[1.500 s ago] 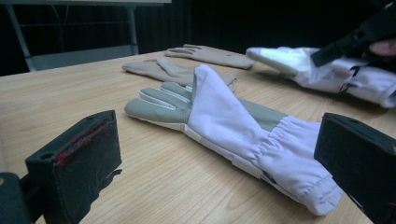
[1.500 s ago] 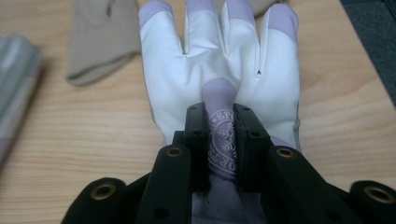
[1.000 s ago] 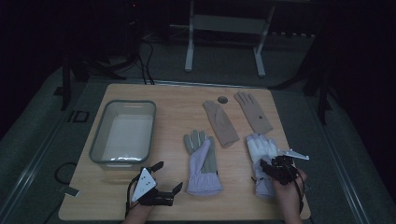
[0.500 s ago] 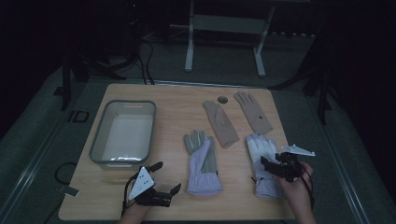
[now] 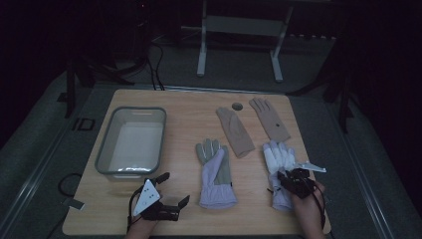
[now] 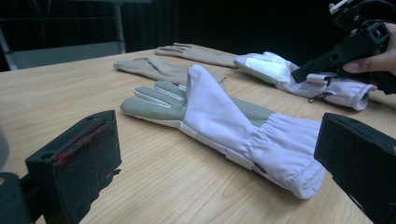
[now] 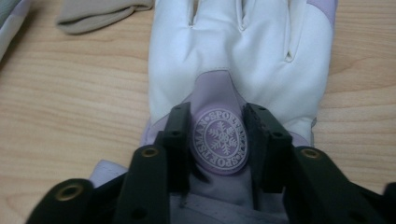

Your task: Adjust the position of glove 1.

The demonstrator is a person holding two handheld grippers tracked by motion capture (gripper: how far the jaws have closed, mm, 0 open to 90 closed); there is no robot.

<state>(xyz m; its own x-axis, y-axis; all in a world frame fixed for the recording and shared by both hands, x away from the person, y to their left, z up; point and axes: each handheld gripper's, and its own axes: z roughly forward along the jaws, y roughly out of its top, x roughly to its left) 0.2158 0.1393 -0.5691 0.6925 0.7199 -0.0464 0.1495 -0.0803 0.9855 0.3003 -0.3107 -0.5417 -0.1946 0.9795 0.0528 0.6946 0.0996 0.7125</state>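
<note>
The right claw has just been closing and now pinches a fold of the white and lilac glove at its wrist, the two black jaws pressed on either side of a round lilac badge printed with a snowflake and a ring of letters. That glove lies flat on the wooden tabletop, fingers pointing away from the person; its back is smooth white leather-like material with stitched seams, and its cuff is soft gathered lilac cloth.

The left claw stands wide open and holds nothing, resting low over the tabletop just left of a second lilac glove. This one has a grey palm panel and an elastic, puckered cuff, and it lies left of the pinched glove, well apart from it.

Beyond the pinched glove lie two thin tan gloves, limp and matte. Far to its left stands a clear plastic tub, rectangular with rounded corners. The tabletop shows pale, fine wood grain.
</note>
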